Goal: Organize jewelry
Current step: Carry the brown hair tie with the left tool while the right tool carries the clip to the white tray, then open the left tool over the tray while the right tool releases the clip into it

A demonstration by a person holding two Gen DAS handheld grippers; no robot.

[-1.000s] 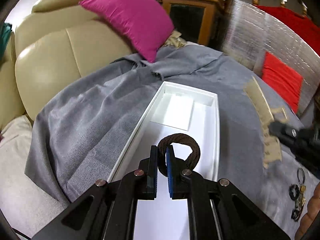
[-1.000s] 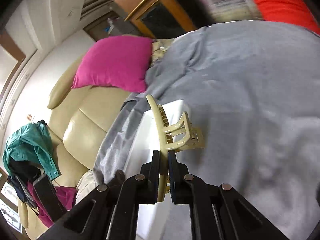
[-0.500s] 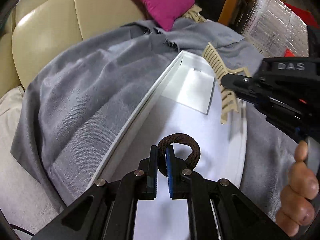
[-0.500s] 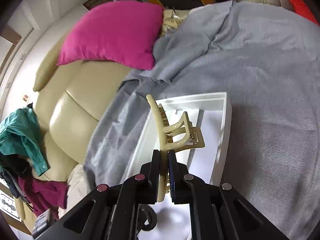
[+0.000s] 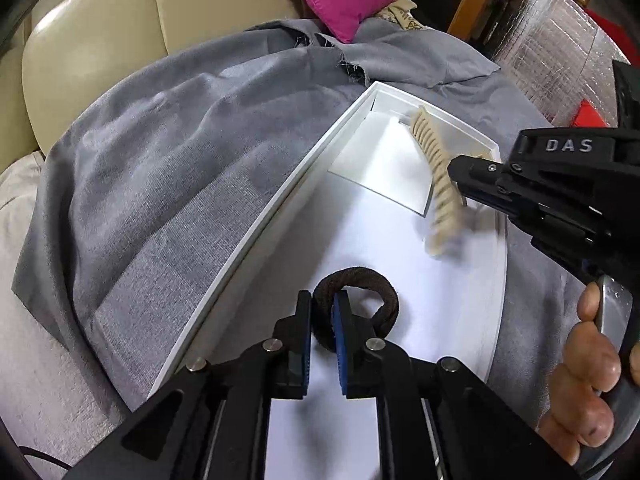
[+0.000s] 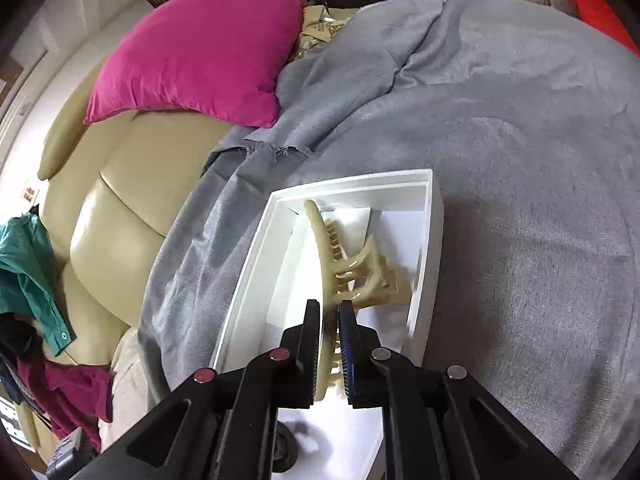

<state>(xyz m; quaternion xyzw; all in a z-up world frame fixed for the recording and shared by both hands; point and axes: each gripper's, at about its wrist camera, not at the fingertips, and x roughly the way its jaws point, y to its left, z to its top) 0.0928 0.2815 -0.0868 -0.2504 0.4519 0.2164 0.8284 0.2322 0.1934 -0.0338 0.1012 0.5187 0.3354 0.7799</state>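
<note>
A long white tray (image 5: 256, 236) lies on a grey cloth (image 5: 168, 184). My left gripper (image 5: 322, 304) is shut on a dark brown hair tie (image 5: 376, 296) and holds it low over the tray's near half. My right gripper (image 6: 329, 312) is shut on a beige claw hair clip (image 6: 352, 268) over the tray's far half (image 6: 424, 240). In the left wrist view the clip (image 5: 436, 184) is blurred, with the right gripper (image 5: 460, 172) entering from the right.
A beige leather sofa (image 5: 100, 36) with a magenta cushion (image 6: 200, 56) stands behind the cloth. A silver quilted cover (image 5: 560, 52) is at the back right. Clothes (image 6: 24, 264) hang at the far left of the right wrist view.
My right gripper has carried the claw clip lower and further over the far half of the tray. My left gripper has shifted slightly over the tray, still holding the hair tie.
</note>
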